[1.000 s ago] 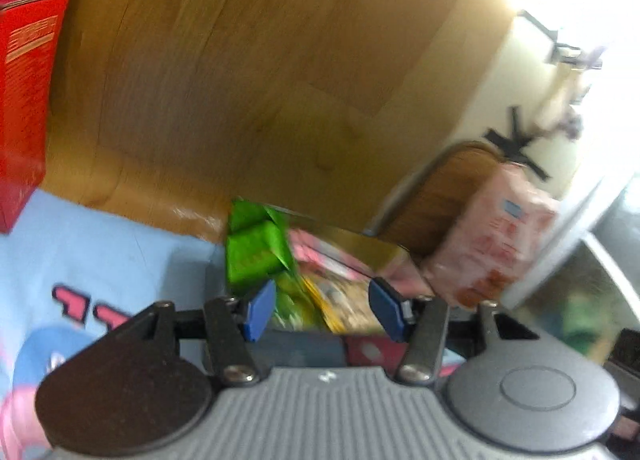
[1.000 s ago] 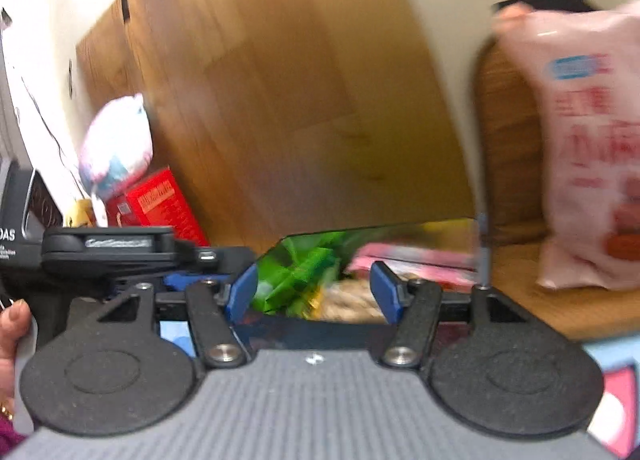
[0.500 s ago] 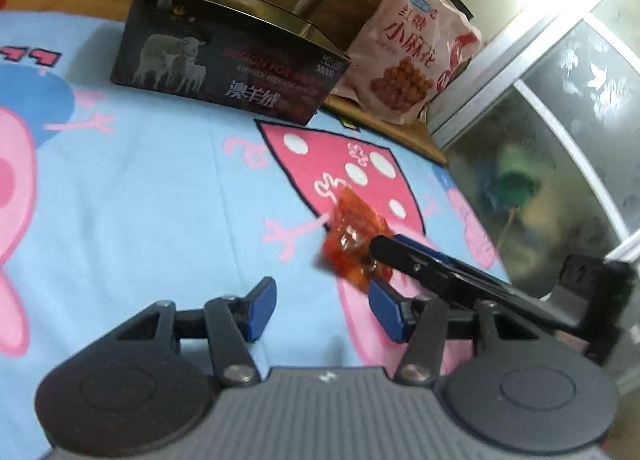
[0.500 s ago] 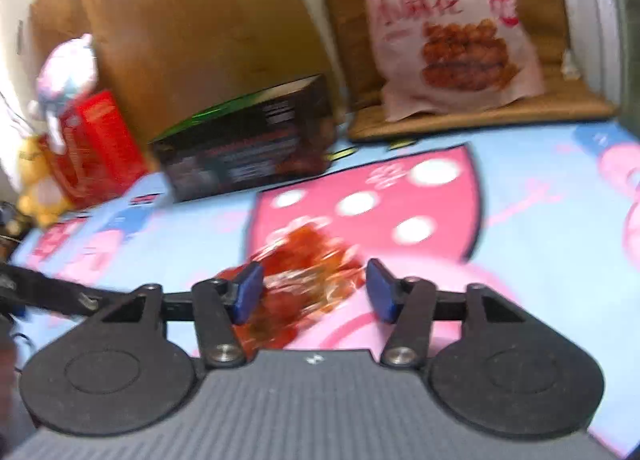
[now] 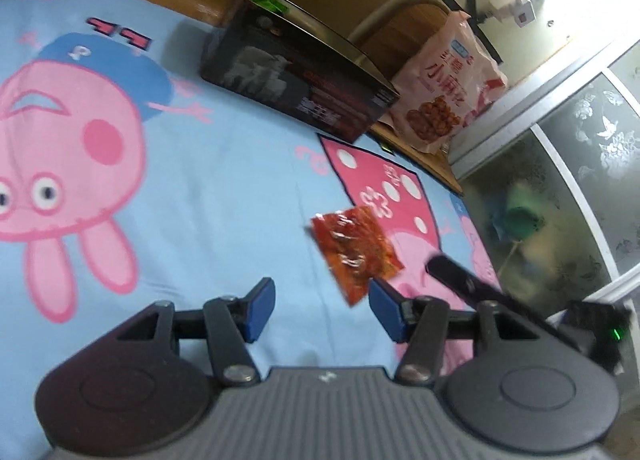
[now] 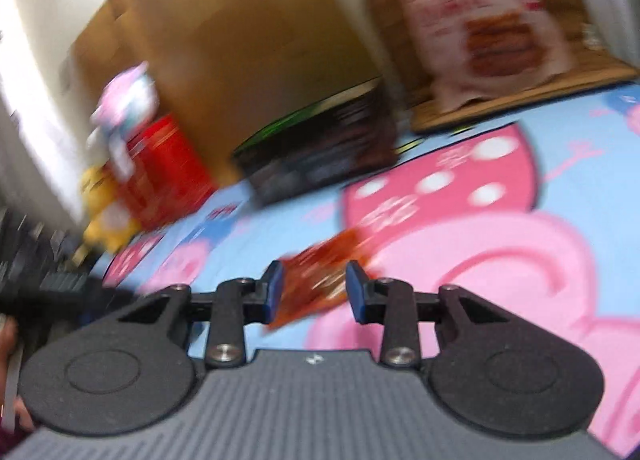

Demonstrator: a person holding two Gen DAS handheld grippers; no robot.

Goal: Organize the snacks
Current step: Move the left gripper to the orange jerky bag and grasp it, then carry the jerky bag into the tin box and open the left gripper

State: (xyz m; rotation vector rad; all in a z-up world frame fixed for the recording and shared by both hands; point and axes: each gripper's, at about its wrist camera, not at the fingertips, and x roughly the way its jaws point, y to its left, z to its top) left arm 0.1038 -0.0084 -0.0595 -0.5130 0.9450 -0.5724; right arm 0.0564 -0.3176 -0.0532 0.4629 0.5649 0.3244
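A small red snack packet (image 5: 354, 250) lies on the cartoon-printed sheet (image 5: 224, 188). In the right wrist view the packet (image 6: 320, 280) sits between the open jaws of my right gripper (image 6: 314, 292), which are not pressed on it. My left gripper (image 5: 322, 310) is open and empty, just left of and nearer than the packet. The right gripper's finger (image 5: 460, 274) shows at the packet's right side. A dark open box (image 5: 296, 84) holding snacks stands at the sheet's far edge; it also shows in the right wrist view (image 6: 320, 156).
A large pink snack bag (image 5: 444, 96) leans on a wooden chair behind the box. A red box (image 6: 164, 172) and plush toys (image 6: 104, 200) stand at the far left. A glass cabinet door (image 5: 560, 196) is on the right. A wooden panel backs the sheet.
Both grippers swung down from over the box to the sheet. The right gripper's jaws have come around the red packet and narrowed; the left gripper drew back slightly.
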